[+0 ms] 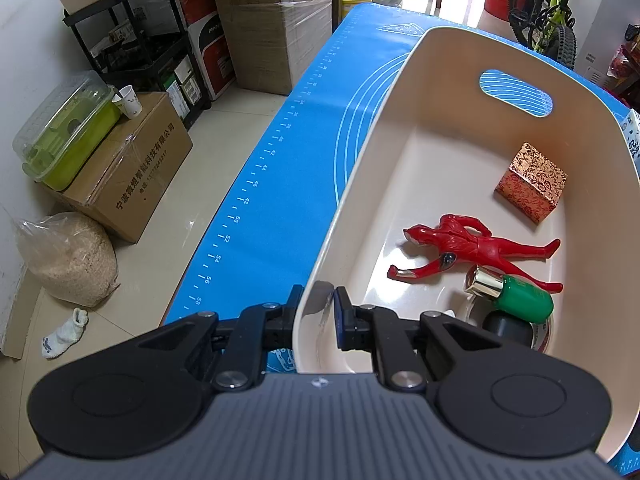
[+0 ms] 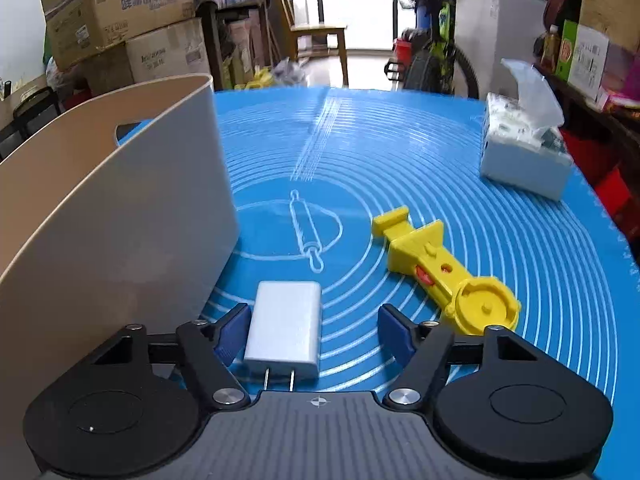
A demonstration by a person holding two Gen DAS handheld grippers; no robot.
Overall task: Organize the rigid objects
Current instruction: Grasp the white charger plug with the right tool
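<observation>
Showing red figure (image 1: 476,252) inside bin (image 1: 360,184): left view; right view: charger (image 2: 286,328).

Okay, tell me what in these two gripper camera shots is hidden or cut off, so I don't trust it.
- Left wrist view: the dark round thing in the beige bin is half hidden by the green bottle and the left gripper.
- Right wrist view: the bin's inside is hidden by its own wall.
- Right wrist view: the white charger prongs run under the right gripper body.
</observation>
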